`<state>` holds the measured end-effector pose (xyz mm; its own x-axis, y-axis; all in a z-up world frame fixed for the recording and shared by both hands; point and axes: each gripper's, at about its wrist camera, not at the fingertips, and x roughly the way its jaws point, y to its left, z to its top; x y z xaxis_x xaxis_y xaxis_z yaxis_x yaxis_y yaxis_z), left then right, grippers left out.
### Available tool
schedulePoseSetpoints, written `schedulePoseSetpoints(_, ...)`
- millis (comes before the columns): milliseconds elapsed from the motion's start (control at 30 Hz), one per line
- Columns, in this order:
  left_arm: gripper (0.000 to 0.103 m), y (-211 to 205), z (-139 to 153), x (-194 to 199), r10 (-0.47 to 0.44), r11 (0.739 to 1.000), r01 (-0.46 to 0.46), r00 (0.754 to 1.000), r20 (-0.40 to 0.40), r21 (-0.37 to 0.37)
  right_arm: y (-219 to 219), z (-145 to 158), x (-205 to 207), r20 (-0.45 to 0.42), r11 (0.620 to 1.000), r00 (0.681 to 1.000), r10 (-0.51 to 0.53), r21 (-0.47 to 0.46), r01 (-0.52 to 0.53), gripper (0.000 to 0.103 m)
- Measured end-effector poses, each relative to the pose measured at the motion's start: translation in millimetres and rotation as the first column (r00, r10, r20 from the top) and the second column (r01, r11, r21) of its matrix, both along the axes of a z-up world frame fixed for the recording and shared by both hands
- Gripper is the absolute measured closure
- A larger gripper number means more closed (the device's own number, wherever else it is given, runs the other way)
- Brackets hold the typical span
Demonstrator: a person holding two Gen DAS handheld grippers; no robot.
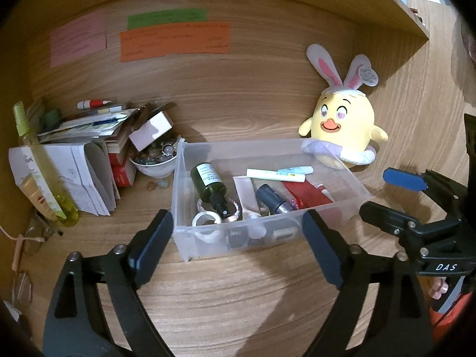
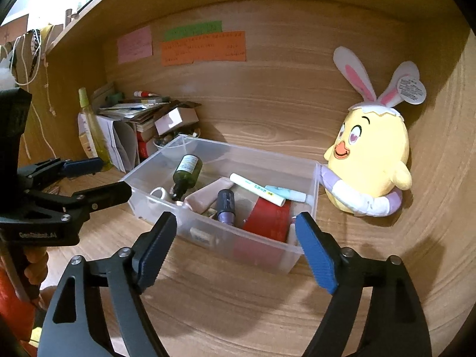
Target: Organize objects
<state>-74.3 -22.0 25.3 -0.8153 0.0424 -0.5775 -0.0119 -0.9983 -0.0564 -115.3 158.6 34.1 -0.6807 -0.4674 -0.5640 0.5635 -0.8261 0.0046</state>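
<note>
I have both tools hanging just short of the clear plastic bin (image 1: 267, 208), which sits mid-frame on the wooden desk (image 1: 238, 297) in both wrist views. My left gripper (image 1: 238, 250) has its jaws spread wide and holds nothing; my right gripper (image 2: 235, 250) is likewise released and empty. I judge they are held back like this to leave me a full look into the bin before I commit.

Inside lie a dark green spray bottle (image 1: 209, 184) on its side toward the left end, a roll of clear tape (image 1: 205, 218) by the near wall, a pale pink tube (image 2: 208, 196), a dark purple-capped stick (image 2: 226, 205), a white marker (image 1: 278, 175) laid across a red packet (image 2: 269, 217). They overlap, so a clean pinch needs care.

The yellow chick plush (image 2: 369, 160) leans against the bin's right end, touching its corner, so that side is tight. At the left of the frame a stack of papers and booklets (image 1: 89, 154), a white bowl of beads (image 1: 154, 163) and a tall yellow-green bottle (image 1: 44, 166) crowd the corner. The near desk, in the lower part of both frames, is my free working room.
</note>
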Motion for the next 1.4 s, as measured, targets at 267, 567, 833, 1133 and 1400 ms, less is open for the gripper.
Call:
schedulePoseSetpoints(267,0.007,4,-5,8,0.002,1.0,-0.002,1.0,0.006,-0.004,4,-7,8,0.011,1.0,1.0,-0.01,0.009,0.01,0.019)
schedulePoseSetpoints(567,0.007,6,-12,11,0.002,1.0,-0.002,1.0,0.023,0.008,9,-11,11,0.018,1.0,1.0,-0.017,0.011,0.016,0.019)
schedulePoseSetpoints(833,0.007,7,-15,12,0.001,1.0,-0.001,1.0,0.024,0.008,14,-12,11,0.021,0.999,0.999,-0.029,0.016,0.028,0.019)
schedulePoseSetpoints(1133,0.007,8,-18,11,0.001,1.0,-0.001,0.999,0.034,0.012,13,-15,12,0.032,0.999,0.999,-0.024,0.025,0.023,0.019)
schedulePoseSetpoints(1400,0.007,6,-18,11,0.003,1.0,-0.003,0.999,0.035,0.014,12,-15,13,0.033,1.0,0.999,-0.021,0.022,0.02,0.019)
